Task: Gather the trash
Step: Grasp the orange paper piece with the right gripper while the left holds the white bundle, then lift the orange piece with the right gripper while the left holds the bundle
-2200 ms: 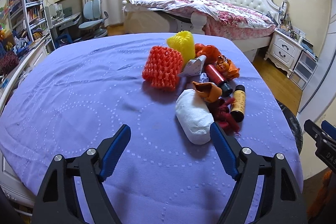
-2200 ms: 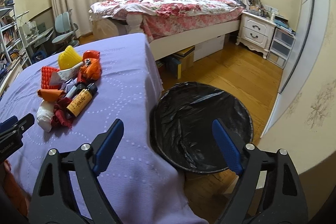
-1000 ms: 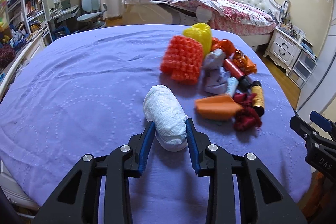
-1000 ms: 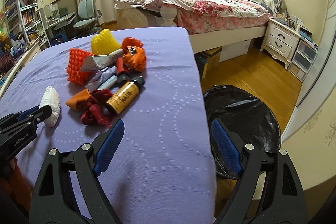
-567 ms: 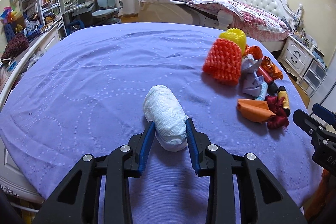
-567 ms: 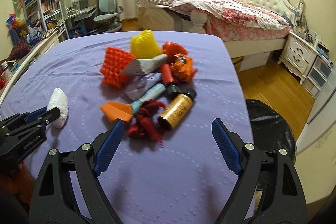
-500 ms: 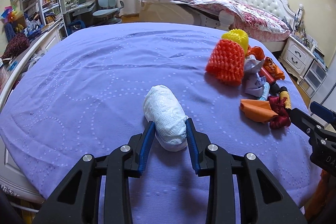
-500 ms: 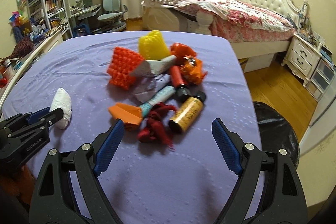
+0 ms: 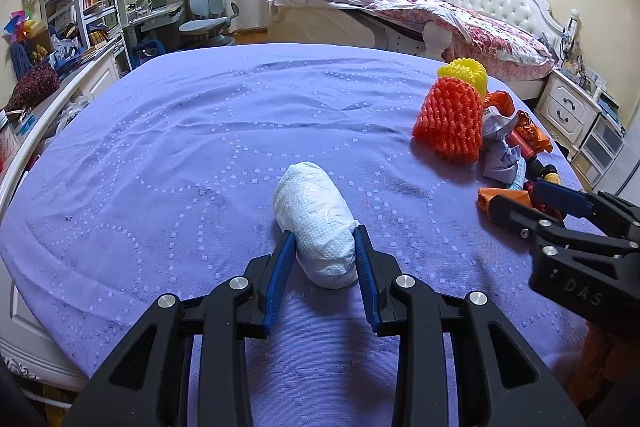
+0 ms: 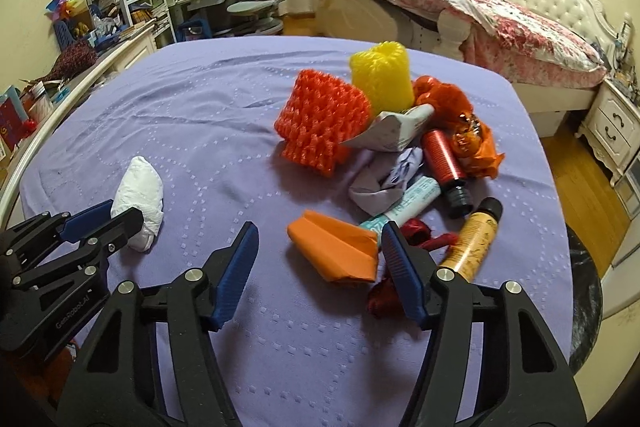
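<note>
While the left gripper clamps the white crumpled paper wad, the closing right gripper half-hides an orange folded paper, pads not touching.

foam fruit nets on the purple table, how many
2. The orange foam net lies at the left edge of the trash pile; the yellow foam net stands just behind it, toward the bed. Another could be hidden under the pile.

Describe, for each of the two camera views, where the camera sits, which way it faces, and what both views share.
Left wrist: on the left tool, facing down over the purple tablecloth; its fingers clamp a white paper wad.
Right wrist: on the right tool, facing the trash pile; closing around an orange paper piece.
Shared: wad, orange foam net, bed, each other's tool.
</note>
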{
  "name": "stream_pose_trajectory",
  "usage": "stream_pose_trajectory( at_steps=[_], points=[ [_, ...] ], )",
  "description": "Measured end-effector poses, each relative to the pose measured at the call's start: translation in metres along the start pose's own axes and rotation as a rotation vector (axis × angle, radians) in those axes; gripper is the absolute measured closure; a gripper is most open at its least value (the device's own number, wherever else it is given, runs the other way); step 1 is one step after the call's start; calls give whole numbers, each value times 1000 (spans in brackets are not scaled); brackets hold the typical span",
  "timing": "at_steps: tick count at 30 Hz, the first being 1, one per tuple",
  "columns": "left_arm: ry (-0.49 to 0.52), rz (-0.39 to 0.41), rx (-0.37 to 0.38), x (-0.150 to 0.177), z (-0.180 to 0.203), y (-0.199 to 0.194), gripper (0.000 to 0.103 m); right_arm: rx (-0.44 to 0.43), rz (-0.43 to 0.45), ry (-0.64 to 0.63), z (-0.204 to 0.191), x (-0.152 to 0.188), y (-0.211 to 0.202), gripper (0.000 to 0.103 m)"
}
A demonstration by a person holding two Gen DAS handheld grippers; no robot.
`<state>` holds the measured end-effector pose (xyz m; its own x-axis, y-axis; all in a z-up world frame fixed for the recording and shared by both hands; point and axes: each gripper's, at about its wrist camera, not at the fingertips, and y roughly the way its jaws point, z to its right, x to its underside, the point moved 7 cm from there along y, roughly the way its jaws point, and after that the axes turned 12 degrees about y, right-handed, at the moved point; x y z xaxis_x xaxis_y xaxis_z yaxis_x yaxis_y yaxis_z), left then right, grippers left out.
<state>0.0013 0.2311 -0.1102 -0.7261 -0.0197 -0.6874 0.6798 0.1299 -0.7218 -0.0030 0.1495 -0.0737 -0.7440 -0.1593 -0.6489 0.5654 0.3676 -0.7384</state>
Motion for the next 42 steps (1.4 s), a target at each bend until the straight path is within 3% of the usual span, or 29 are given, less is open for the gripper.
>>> stream_pose_trajectory(
  at_steps=[6, 10, 30, 42],
  points=[
    [3, 0, -3, 1, -1, 0, 70, 22, -17, -20, 1, 5, 9, 42],
    [1, 0, -3, 1, 0, 0, 70, 13, -36, -23, 1, 7, 13, 50],
    [-3, 7, 0, -4, -8, -4, 70, -13, -18, -37, -7, 10, 3, 51],
    [19, 16, -13, -1, 3, -4, 70, -22, -56, -31, -7, 25, 5, 50]
  ],
)
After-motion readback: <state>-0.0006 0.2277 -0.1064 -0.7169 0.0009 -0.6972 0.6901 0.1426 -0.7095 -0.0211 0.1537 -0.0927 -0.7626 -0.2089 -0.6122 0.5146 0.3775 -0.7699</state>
